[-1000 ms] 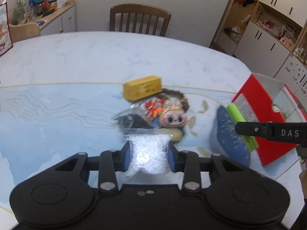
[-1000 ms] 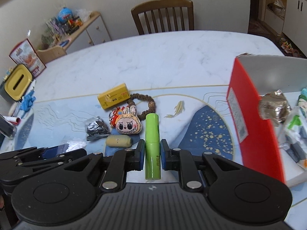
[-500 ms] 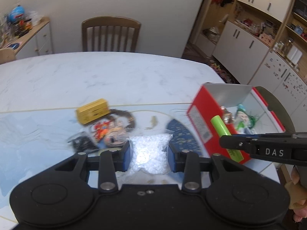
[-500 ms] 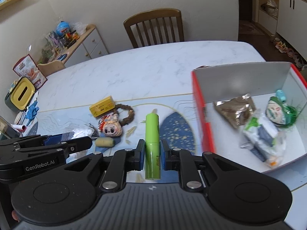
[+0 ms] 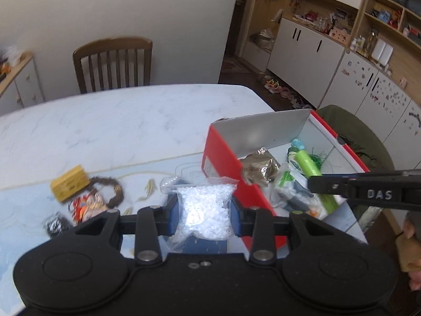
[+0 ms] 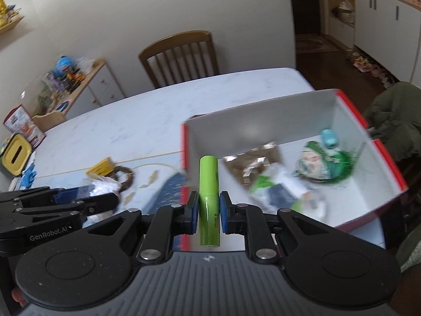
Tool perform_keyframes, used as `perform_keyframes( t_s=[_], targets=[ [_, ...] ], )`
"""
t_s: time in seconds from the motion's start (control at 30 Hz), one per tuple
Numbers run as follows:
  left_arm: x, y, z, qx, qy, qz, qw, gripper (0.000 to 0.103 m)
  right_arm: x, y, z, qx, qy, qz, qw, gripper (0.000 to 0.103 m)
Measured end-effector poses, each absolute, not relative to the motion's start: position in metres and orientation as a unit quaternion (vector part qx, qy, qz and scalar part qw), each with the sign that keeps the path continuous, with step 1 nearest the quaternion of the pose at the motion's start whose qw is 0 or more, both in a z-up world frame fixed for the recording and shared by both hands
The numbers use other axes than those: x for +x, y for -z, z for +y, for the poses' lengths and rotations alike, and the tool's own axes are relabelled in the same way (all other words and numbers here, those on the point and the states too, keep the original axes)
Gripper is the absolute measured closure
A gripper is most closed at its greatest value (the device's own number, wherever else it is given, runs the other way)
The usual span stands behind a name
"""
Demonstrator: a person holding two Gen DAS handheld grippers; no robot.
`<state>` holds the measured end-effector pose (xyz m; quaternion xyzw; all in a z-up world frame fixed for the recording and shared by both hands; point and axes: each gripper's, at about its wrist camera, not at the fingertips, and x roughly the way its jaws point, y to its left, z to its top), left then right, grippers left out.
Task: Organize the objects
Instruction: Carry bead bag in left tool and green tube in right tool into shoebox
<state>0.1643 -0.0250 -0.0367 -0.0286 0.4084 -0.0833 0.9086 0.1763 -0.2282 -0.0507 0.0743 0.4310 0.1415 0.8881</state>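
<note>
Green tube (image 6: 209, 200) clamped by right gripper (image 6: 208, 212), long axis running forward along the fingers, cap end pointing away toward the far wall of red box (image 6: 389, 166). Held around its lower half between the blue pads (image 6: 193, 210), most of its length sticking out past them, the far end over the box's near-left corner. Seen from the left wrist as a green tube (image 5: 309, 164) slanting across the box interior (image 5: 331, 142), above the contents.

Clear bag of white beads (image 5: 205, 212) pinched between the pads of left gripper (image 5: 205, 216), hanging upright, top edge spreading wider than the jaws, just left of the box's red side wall.

Inside the box: brown foil packet (image 5: 259, 164) toward the far-left corner, green-and-white wrapped item (image 6: 319, 164) and pale blue piece (image 6: 329, 137) toward the far-right corner, plastic pouch (image 6: 279, 189) near the middle.

On the tabletop left of the box: yellow box (image 5: 69, 183), brown bead ring (image 5: 110, 189), plush doll (image 5: 89, 206), blurred. Wooden chair (image 5: 113, 64) at the far edge.
</note>
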Motion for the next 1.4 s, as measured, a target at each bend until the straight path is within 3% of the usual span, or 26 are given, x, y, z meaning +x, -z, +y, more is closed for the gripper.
perform_keyframes(
  t_s=[0.67,1.4],
  targets=[
    [0.244,0.045,-0.134,0.002,0.129,0.427,0.895,0.067,0.225,0.080,-0.338,0.056,-0.074,0.438,0.894,0.087],
    [0.334,0.106,-0.216,0.029,0.125,0.495,0.859,0.067,0.267,0.136,-0.330,-0.031,-0.118,0.487,0.865,0.087]
  ],
)
